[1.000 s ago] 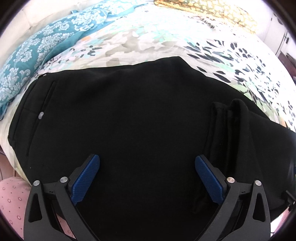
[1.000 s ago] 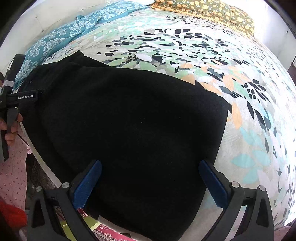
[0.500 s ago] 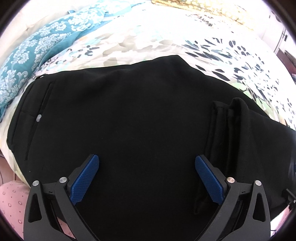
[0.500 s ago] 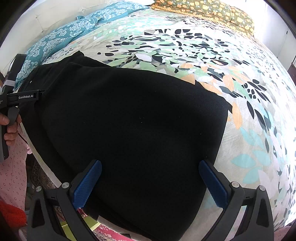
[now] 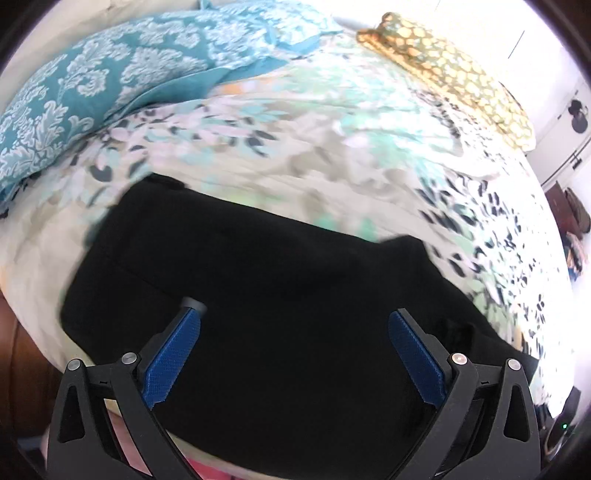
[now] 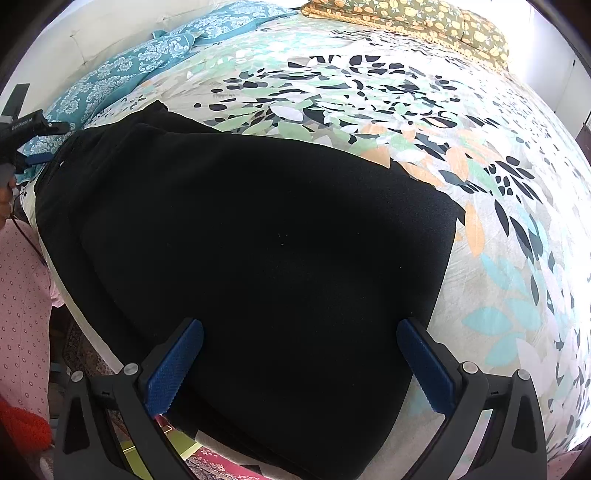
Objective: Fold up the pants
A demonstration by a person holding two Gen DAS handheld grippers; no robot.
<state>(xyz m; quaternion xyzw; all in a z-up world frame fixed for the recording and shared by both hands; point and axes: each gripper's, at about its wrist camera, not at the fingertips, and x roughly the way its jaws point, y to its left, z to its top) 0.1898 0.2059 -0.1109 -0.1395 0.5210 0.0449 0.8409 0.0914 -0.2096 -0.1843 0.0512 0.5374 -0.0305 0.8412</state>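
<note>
Black pants spread flat on the bed, over the leaf-print bedspread, reaching the bed's near edge. Left gripper above the near part of the pants, blue fingers spread wide, nothing between them. Small grey button on the pants just beyond the tip of one finger. Right gripper likewise above the pants, close to their right-hand edge, fingers wide apart and empty. Teal patterned pillow beyond the pants toward the far left of the bed; yellow-patterned pillow well apart from the pants at the far end. Left-wrist view blurred along the far edge of the pants. A hand glimpsed at the left rim of the right-wrist view, beside the pants.
</note>
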